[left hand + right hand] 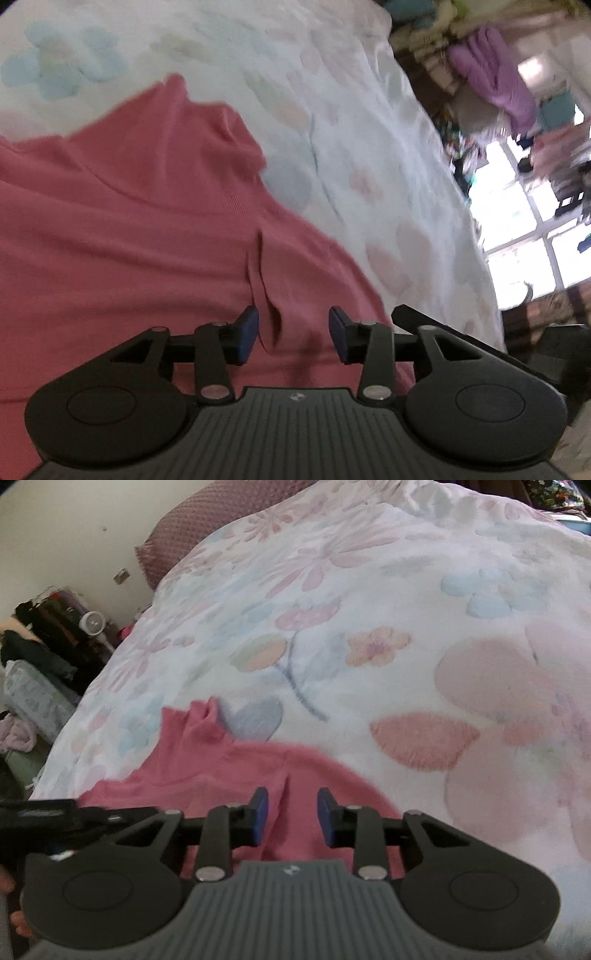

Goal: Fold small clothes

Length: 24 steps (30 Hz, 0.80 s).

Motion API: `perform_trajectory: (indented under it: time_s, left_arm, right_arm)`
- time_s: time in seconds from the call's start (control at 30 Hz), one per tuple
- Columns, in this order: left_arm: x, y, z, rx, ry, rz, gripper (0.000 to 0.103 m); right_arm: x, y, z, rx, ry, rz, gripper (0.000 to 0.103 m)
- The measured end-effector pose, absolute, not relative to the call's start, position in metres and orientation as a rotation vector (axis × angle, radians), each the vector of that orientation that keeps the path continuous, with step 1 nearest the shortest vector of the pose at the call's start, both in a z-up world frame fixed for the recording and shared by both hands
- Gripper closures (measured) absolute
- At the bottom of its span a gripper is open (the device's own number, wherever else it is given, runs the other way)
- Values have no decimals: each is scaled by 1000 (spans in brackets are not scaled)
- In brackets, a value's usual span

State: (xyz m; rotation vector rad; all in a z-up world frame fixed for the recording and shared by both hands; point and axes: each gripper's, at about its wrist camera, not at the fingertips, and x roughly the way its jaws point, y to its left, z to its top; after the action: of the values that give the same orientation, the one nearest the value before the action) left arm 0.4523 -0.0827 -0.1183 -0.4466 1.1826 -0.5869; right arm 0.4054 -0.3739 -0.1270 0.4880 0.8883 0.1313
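A pink knit top with a high collar (207, 122) lies spread on a floral duvet (332, 92). In the left wrist view my left gripper (293, 332) hovers low over the pink top (110, 240). Its blue pads (248, 332) stand apart, with a raised crease of fabric (271, 314) loose between them. In the right wrist view my right gripper (293, 814) stands open over the same top (207, 760). A small pinched ridge (282, 794) rises between its pads without being pressed. The collar (207, 716) points away from me.
The duvet (369, 590) covers the bed, with a mauve pillow (221, 513) at its head. Piled clutter (44, 657) stands beside the bed at left. A bright window (517, 221) and a hanging purple garment (495, 81) are past the bed's right edge. The other gripper's black body (48, 812) sits close at left.
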Motion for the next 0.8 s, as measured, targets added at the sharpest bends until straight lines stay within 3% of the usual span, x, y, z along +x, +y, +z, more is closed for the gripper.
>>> perform_trajectory:
  time_s: [0.07,0.1,0.13,0.17,0.23,0.3,0.4,0.6,0.8]
  left_arm:
    - [448,-90,-119,-414,1176,-570,60]
    - [448,-91,-120,-414,1175,-574,69]
    - [448,-93,-119,-414,1177,-585,90]
    - [448,-93,-116,-406,1171,-591,99]
    - [443,-92,-102,-376,1117,-607,100]
    - [436,-87,-82,-367,1053,-649,100]
    - [435,-80,-73,-286,1033,-640,100]
    - [434,-73,-120,-234,1155,-551,95]
    - [430,-63,-107,-242,1137,-530,69]
  right_arm:
    - [393,-366,-126,474,896,170,78]
    - [389,-360,-126,460,903,192,78]
    - [386,-354,-126,442,911,208,78]
    - [385,-346,-128,417,919,217,78]
    - [387,-338,-132,397,934,229,83]
    - [390,-333,-135,388,934,231,103]
    - [390,-333,-135,382,925,232,103]
    - [387,-326,-146,390,989,249,103]
    - [367,-337,-129,354,969,224,103]
